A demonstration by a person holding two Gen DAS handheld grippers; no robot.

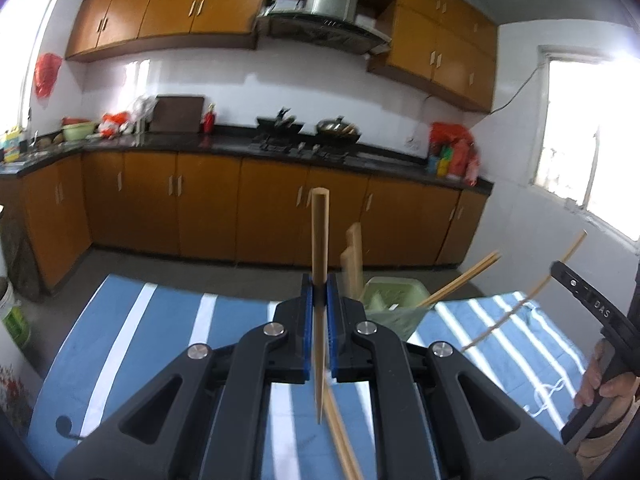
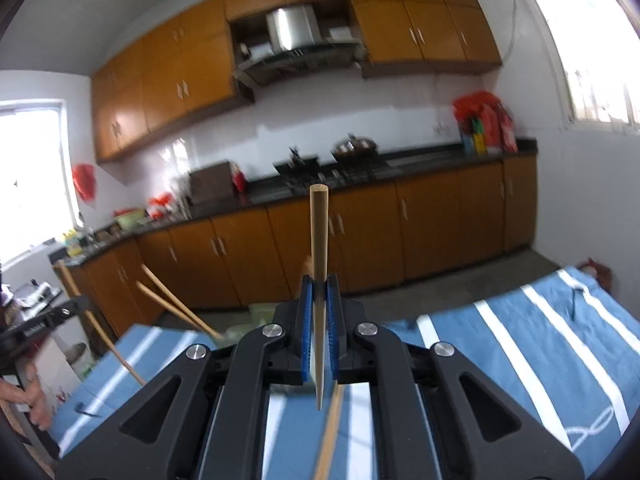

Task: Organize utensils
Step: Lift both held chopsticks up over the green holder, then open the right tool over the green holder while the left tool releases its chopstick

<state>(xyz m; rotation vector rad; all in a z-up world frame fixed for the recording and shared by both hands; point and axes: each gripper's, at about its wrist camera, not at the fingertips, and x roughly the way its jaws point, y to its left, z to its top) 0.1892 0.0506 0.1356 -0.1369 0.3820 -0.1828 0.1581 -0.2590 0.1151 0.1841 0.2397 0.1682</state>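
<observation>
I hold one pale wooden chopstick (image 1: 320, 240) upright between my left fingers, its blunt end above them and its point below. A matching chopstick (image 2: 319, 236) stands the same way in my right grip. Ahead and right of my left gripper, a green holder (image 1: 394, 300) carries a flat wooden spatula (image 1: 353, 256) and two slanted chopsticks (image 1: 464, 280).

A dark countertop (image 1: 240, 146) runs along the white tiled wall (image 1: 304, 80), orange-brown base cabinets (image 1: 208, 204) beneath it, matching wall cabinets (image 1: 168, 8) and a steel range hood (image 1: 324, 12) above. Bright windows (image 1: 588, 128) flank it; grey floor (image 1: 160, 264) lies below.
</observation>
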